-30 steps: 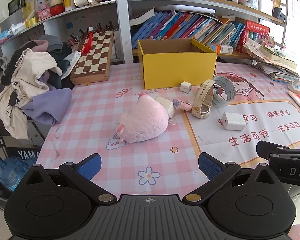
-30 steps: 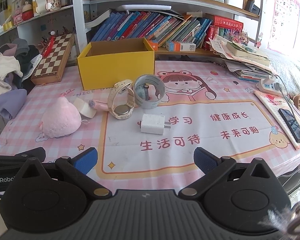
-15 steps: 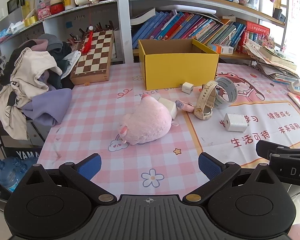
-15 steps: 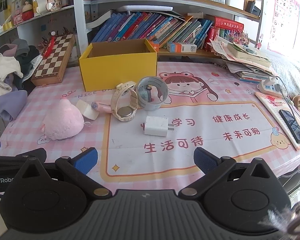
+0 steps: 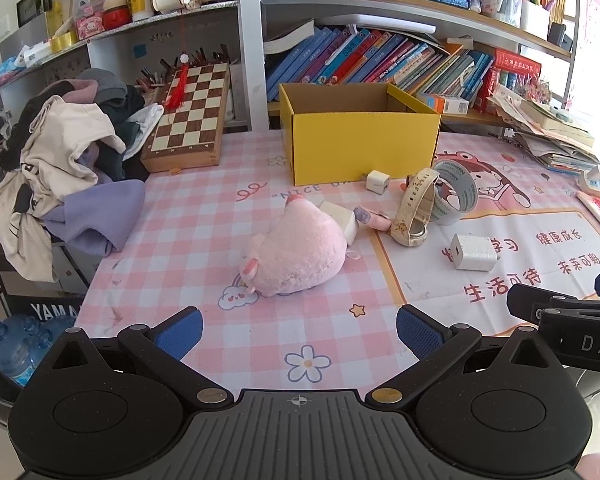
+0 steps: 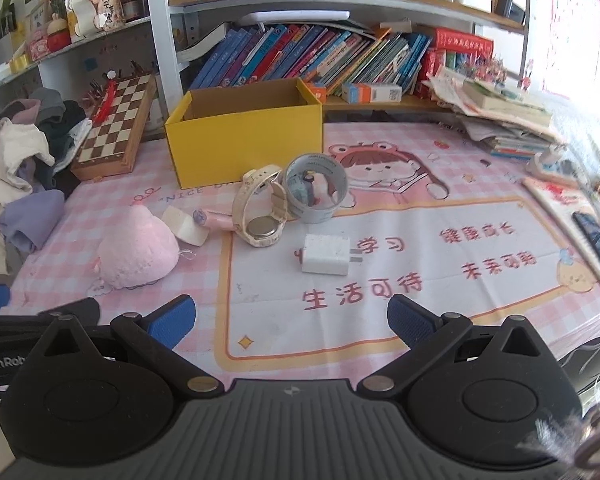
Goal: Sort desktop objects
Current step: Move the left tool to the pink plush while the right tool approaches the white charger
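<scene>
An open yellow box stands at the back of the pink checked tablecloth. In front of it lie a pink plush toy, a cream watch, a tape roll, a white charger, a small white plug, a white block and a pink tube. My left gripper is open and empty, just short of the plush. My right gripper is open and empty, just short of the charger.
A chessboard leans at the back left beside a heap of clothes. Bookshelves run behind the box. Stacked papers, a power strip and a phone lie at the right edge.
Both grippers have moved forward toward the objects, which now look larger and closer. Both stay open. No object has moved.
</scene>
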`<action>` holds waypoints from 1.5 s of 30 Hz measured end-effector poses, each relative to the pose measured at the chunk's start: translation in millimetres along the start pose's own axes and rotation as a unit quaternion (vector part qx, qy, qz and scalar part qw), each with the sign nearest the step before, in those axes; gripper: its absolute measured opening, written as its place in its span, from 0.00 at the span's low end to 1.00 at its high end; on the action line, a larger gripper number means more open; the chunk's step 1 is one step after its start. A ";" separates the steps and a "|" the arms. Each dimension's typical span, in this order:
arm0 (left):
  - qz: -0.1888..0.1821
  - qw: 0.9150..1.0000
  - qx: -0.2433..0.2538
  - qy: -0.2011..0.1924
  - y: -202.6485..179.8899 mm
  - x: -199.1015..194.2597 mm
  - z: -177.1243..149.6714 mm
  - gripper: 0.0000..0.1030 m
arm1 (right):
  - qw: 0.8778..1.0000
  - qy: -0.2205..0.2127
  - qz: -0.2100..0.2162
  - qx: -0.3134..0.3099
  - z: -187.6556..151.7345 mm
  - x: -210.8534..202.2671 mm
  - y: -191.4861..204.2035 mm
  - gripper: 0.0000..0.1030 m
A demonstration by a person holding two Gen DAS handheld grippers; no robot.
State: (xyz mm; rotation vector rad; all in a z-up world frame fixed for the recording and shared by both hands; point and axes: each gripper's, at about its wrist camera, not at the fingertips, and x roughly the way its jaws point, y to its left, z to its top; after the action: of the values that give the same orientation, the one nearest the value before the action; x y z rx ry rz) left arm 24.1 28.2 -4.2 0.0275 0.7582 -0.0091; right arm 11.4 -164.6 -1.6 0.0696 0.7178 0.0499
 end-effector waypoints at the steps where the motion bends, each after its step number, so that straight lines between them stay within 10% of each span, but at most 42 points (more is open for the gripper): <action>1: -0.001 1.000 0.000 0.002 -0.2 1.8 0.5 1.00 | 1.000 0.001 0.009 0.004 0.7 1.5 -1.0 1.00; 6: -0.004 1.000 -0.011 0.013 -2.3 15.4 4.1 1.00 | 0.998 0.016 0.058 0.020 6.2 12.5 -7.4 1.00; 45: 0.077 0.993 -0.038 0.080 -36.5 127.6 52.8 1.00 | 0.990 0.118 0.048 -0.057 71.7 165.9 -61.9 1.00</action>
State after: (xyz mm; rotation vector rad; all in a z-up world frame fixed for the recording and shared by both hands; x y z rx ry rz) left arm 152.4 -9.6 -54.4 0.0140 0.9137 0.1701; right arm 184.8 -218.0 -61.5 -0.0122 0.9466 0.1949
